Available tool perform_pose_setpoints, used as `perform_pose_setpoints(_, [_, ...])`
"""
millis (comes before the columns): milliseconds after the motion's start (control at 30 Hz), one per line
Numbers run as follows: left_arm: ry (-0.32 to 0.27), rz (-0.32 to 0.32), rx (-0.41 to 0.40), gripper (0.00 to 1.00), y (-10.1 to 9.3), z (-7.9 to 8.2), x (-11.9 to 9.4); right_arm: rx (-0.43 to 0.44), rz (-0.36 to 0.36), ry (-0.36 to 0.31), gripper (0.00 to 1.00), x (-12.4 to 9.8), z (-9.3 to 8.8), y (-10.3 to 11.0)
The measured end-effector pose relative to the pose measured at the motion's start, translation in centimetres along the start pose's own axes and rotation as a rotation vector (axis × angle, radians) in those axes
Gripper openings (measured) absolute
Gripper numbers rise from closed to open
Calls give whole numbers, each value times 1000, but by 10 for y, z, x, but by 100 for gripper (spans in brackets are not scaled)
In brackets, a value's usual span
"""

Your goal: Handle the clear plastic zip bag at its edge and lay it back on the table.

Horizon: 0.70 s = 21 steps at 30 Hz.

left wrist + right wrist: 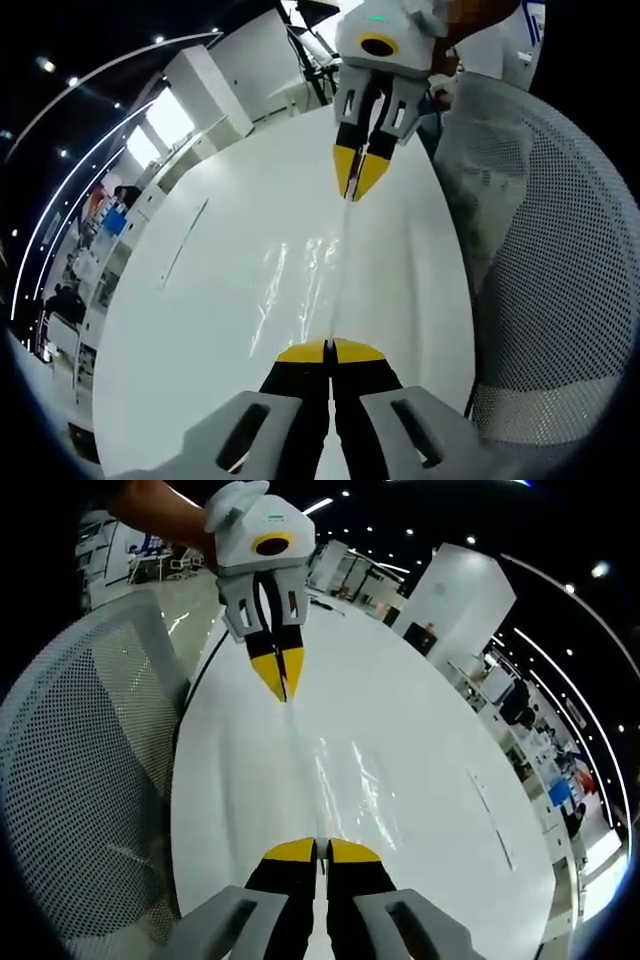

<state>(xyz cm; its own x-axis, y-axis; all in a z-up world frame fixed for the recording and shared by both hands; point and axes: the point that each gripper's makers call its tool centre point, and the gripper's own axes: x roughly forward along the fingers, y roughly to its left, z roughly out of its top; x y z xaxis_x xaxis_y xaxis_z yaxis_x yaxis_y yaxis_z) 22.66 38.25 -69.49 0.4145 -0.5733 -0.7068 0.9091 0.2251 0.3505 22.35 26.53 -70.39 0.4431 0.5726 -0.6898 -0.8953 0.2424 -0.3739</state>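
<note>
The clear plastic zip bag [318, 268] is pulled taut by one edge between my two grippers, hanging just above the white table [210, 330]; its film shows only as glints. My left gripper [330, 350] is shut on the near end of that edge. My right gripper [355, 190] faces it from across, shut on the far end. In the right gripper view the bag [345, 770] runs from my right gripper [320, 848] up to the left gripper [283, 692], with both pairs of yellow tips pinched together on the edge.
A grey mesh chair [560, 260] stands tight against the table's edge, seen too as the chair back [90, 760]. A thin dark line [185, 245] marks the tabletop. A person's hand [160, 510] holds the left gripper. Shelves and desks stand far behind.
</note>
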Motion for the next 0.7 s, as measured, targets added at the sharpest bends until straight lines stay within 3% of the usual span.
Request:
perform_pose_setpoints(500, [-40, 11, 35, 0, 2, 22, 1, -5, -1, 32, 0, -10, -11, 2])
perform_pose_setpoints(700, [-41, 0, 56, 0, -2, 27, 3, 37, 3, 34, 4, -18, -15, 3])
